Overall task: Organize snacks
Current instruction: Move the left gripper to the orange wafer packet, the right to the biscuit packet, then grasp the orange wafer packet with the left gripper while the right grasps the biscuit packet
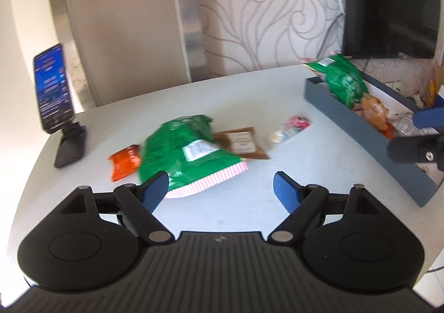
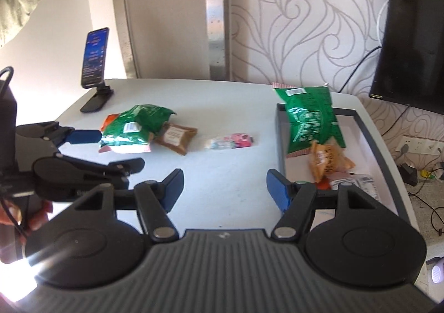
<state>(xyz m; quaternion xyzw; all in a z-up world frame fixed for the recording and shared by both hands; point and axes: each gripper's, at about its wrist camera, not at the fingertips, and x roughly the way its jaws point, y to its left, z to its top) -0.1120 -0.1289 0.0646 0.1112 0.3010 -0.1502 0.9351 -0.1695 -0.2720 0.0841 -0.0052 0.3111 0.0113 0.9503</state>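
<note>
Both grippers' fingers stood open and empty. The left gripper (image 1: 220, 188) faced the green bag (image 1: 186, 152) at twelve o'clock on the bench (image 1: 249, 107); crinkly film could slip, dragging the brown packet (image 1: 241, 142) touching it.

The right gripper (image 2: 224, 188) hovered beside the box (image 2: 280, 140).

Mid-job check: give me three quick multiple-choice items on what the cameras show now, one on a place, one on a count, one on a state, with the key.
1. Where does the brown packet lie?
A. inside the box
B. on the table, beside the green bag
C. on the phone stand

2. How many snacks lie loose on the table, outside the box?
A. two
B. four
C. six

3. How is the left gripper?
A. open, nothing held
B. shut on the green bag
C. shut on the phone

Key: 1 B, the packet touches the green bag on the tabletop. 2 B, the green bag, orange packet, brown packet and pink candy packet. 3 A, its pads stand apart over bare table just short of the bag.
</note>
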